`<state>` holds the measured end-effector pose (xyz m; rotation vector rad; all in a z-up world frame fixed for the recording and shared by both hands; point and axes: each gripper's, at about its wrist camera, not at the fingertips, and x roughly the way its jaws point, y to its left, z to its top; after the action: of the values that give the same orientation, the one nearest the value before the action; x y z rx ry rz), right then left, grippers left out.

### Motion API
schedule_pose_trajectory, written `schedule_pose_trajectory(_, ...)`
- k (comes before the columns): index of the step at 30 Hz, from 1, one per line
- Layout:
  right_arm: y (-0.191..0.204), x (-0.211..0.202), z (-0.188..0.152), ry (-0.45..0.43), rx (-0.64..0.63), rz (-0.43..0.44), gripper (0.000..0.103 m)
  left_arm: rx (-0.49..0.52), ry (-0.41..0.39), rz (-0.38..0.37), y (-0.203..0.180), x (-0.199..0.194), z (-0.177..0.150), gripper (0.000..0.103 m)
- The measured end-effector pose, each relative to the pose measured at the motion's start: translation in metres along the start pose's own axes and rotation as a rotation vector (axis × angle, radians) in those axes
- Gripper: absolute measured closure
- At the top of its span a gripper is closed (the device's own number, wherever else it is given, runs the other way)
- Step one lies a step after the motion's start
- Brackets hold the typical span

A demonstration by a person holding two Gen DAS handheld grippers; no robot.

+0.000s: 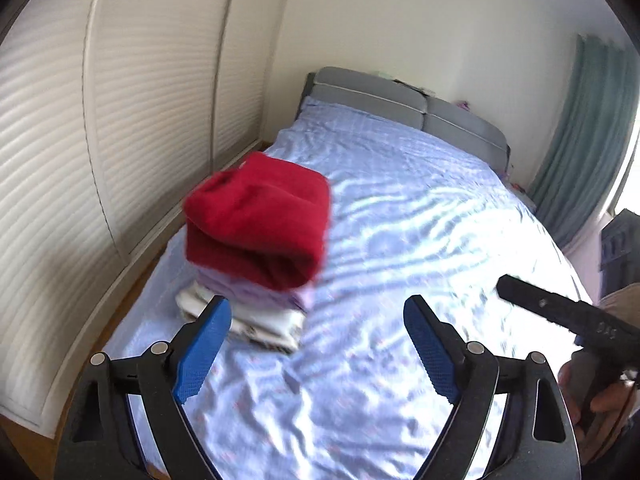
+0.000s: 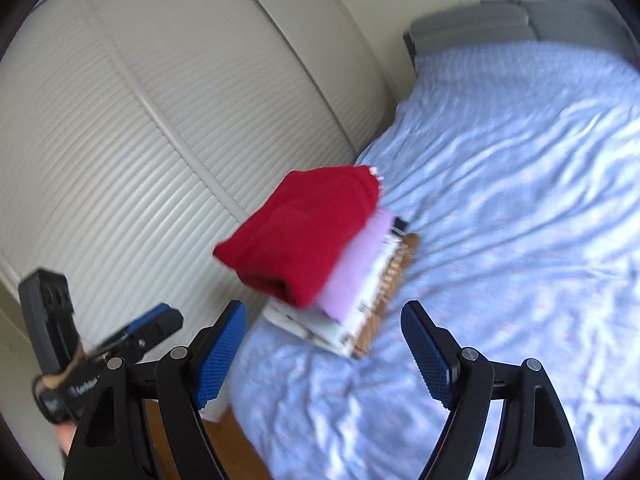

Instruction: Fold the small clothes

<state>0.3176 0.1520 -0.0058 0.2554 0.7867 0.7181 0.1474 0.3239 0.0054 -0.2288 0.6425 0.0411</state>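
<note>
Two tools nearest, both spread wide and holding nothing: left tool (image 1: 316, 344) with blue pads (image 1: 202, 354) hovering over the bed sheet (image 1: 420, 240), right tool (image 2: 324, 354) likewise gaping above the sheet edge. Just beyond, near the bed's wardrobe-side edge, a stack of folded clothes: red garment (image 1: 256, 224) on top, lilac piece (image 2: 356, 276) under it, white patterned items (image 1: 264, 322) lower, and something brown and woven-looking (image 2: 394, 284) at the very bottom in the right wrist view. Probably light, soft, limp cloth throughout; red one looks thick and plush, likely to slump or unroll if pinched at one layer only. Best taken at a folded edge, through all layers, or at two corners with both tools. Stack overhangs and leans a little, so likely to topple if nudged. Farther back, grey headboard (image 1: 400, 104), slatted wardrobe doors (image 1: 120, 120), green curtain (image 1: 588, 140). Hard to make out: motion blur over the stack, count of white layers unclear, nature of the brown item uncertain, far side of stack hidden, no unfolded garment visible anywhere.
</note>
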Motion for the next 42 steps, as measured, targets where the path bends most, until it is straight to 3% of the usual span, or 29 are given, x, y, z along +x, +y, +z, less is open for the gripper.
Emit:
schedule_pose_trajectory(4, -0.019, -0.082, -0.04, -0.091, -0.045, -0.096, 0.023, 0.055, -0.008, -0.026, -0.058, -0.025, -0.037, 0.011)
schedule_pose_trajectory(7, -0.036, -0.143, -0.07, -0.156, -0.066, -0.201, 0.023, 0.106, -0.048, -0.06, -0.105, -0.044, -0.068, 0.002)
schedule_pose_trajectory(10, -0.054, -0.197, -0.108, -0.209, -0.084, -0.326, 0.023, 0.145, -0.057, -0.072, -0.138, -0.052, -0.091, 0.002)
schedule_pose_trajectory(13, -0.062, -0.237, -0.142, -0.242, -0.125, -0.444, 0.023, 0.171, -0.029, -0.107, -0.17, -0.057, -0.12, 0.002)
schedule_pose_trajectory(18, -0.073, -0.294, -0.184, -0.289, -0.149, -0.578, 0.019, 0.242, -0.036, -0.094, -0.217, -0.072, -0.159, 0.002)
schedule_pose_trajectory(23, -0.079, -0.333, -0.212, -0.349, -0.128, -0.685, 0.012, 0.285, -0.047, -0.057, -0.244, -0.087, -0.186, 0.002)
schedule_pose_trajectory(29, -0.083, -0.361, -0.238, -0.383, -0.115, -0.81, 0.009, 0.282, -0.077, 0.006, -0.248, -0.102, -0.203, 0.0)
schedule_pose_trajectory(35, -0.094, -0.381, -0.251, -0.386, -0.051, -0.852, 0.009, 0.221, -0.113, 0.05, -0.242, -0.115, -0.216, 0.0)
schedule_pose_trajectory(42, -0.094, -0.387, -0.263, -0.371, -0.024, -0.85, 0.009, 0.216, -0.1, 0.053, -0.237, -0.116, -0.222, 0.0)
